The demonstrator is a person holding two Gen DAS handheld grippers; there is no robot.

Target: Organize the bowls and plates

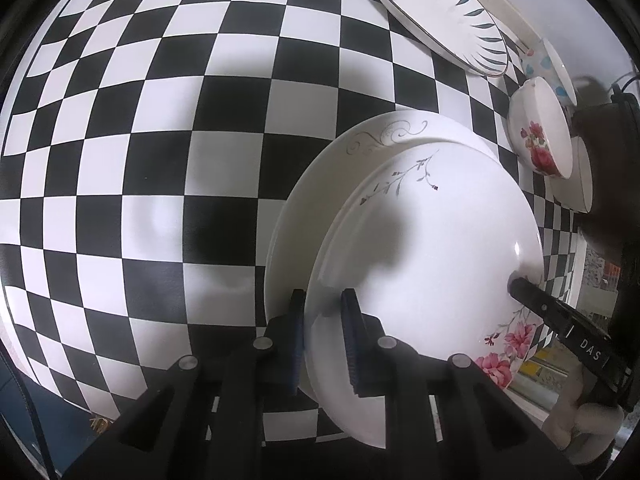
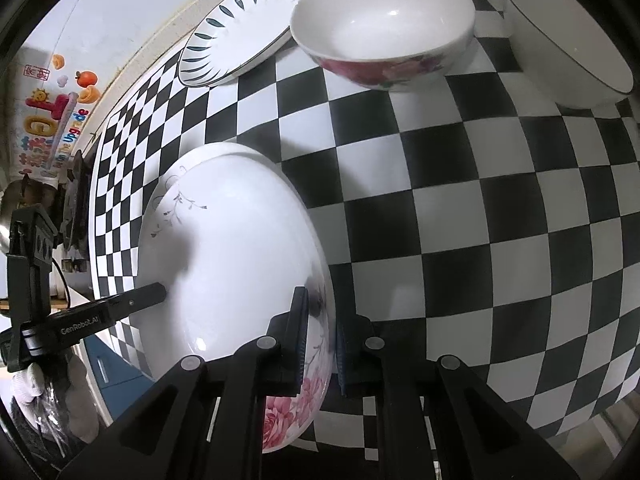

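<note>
A white plate with pink flowers and a grey sprig (image 1: 432, 256) (image 2: 240, 248) lies over a second white plate with a grey scroll pattern (image 1: 320, 184) (image 2: 208, 151). My left gripper (image 1: 325, 320) is shut on the flowered plate's near rim, one pad under it and one on top. My right gripper (image 2: 322, 330) is shut on the opposite rim, beside the pink roses. Each gripper shows in the other's view: the right gripper (image 1: 520, 286) at the plate's far edge, the left gripper (image 2: 158, 292) likewise. I cannot tell whether the two plates touch.
On the checkered table (image 1: 160, 160) stand a leaf-patterned plate (image 1: 436, 12) (image 2: 240, 28), a rose-painted bowl (image 1: 540, 140) (image 2: 384, 32), a white bowl with a dark rim (image 2: 568, 44) and a blue-heart bowl (image 1: 546, 64). A wall with stickers (image 2: 52, 108) runs behind.
</note>
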